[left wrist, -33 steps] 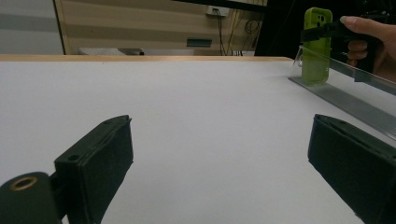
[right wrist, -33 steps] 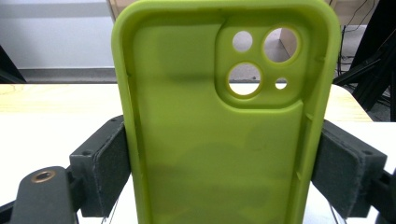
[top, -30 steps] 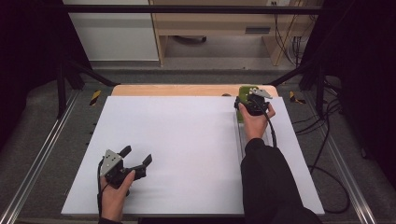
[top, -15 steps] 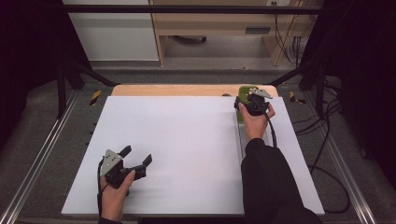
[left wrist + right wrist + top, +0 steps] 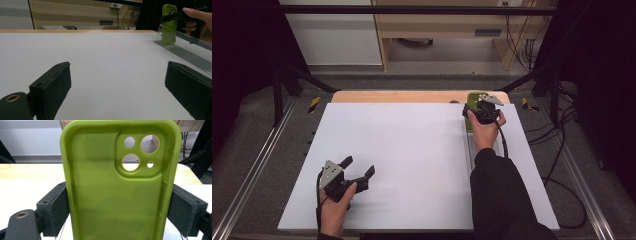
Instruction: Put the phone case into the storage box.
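A lime-green phone case [image 5: 117,195] stands upright between the jaws of my right gripper [image 5: 477,101], which is shut on its two long sides; the pads [image 5: 58,205] press against its edges. Its hollow inside and camera cut-outs face the right gripper's camera. In the high view the case [image 5: 472,96] is at the far right of the white board [image 5: 412,150]. The left gripper view shows the case [image 5: 169,25] held over the far end of a clear plastic stand [image 5: 185,48]. My left gripper [image 5: 359,166] rests near the front left of the board, open, with nothing between its jaws [image 5: 117,87].
The clear stand [image 5: 468,142] runs front to back along the right part of the board. A wooden table edge [image 5: 402,96] shows behind the board. Cables [image 5: 562,165] lie on the grey floor to the right, and metal rails [image 5: 257,170] flank the table.
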A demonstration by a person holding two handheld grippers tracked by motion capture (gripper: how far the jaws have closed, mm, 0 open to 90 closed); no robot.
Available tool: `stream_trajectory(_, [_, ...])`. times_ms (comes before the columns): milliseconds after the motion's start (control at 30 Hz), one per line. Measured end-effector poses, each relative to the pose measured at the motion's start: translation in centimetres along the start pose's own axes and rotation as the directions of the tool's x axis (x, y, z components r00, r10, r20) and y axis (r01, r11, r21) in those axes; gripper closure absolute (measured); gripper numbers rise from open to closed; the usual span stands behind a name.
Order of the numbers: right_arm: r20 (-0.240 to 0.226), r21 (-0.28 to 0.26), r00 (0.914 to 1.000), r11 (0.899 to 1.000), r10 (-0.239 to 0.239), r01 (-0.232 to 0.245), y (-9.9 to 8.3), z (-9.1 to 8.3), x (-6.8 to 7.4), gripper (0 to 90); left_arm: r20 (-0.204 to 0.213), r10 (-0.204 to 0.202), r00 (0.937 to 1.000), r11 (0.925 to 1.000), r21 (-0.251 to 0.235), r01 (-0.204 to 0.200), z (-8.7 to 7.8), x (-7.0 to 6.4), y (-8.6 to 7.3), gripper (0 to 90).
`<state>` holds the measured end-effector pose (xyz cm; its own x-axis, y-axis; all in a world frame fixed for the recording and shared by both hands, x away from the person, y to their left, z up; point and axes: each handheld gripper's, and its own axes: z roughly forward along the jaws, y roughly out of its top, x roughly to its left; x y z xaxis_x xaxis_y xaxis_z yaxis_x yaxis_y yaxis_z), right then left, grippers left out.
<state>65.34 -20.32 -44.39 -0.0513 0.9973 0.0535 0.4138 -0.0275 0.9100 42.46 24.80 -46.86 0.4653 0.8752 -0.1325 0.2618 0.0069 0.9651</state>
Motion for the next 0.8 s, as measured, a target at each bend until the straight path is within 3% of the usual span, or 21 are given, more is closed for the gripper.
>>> stream_trajectory(600, [-0.006, 0.006, 0.9999, 1.0, -0.014, 0.014, -0.03, -0.03, 0.1, 14.3, -0.002, -0.002, 1.0, 1.0, -0.001, 0.002, -0.03, 0.04, 0.01, 6.3])
stream_trajectory(800, [-0.004, 0.004, 0.9997, 1.0, -0.025, 0.025, -0.12, 0.02, 0.17, 8.2, 0.0, -0.001, 1.0, 1.0, 0.0, 0.001, -0.02, 0.02, 0.01, 6.3])
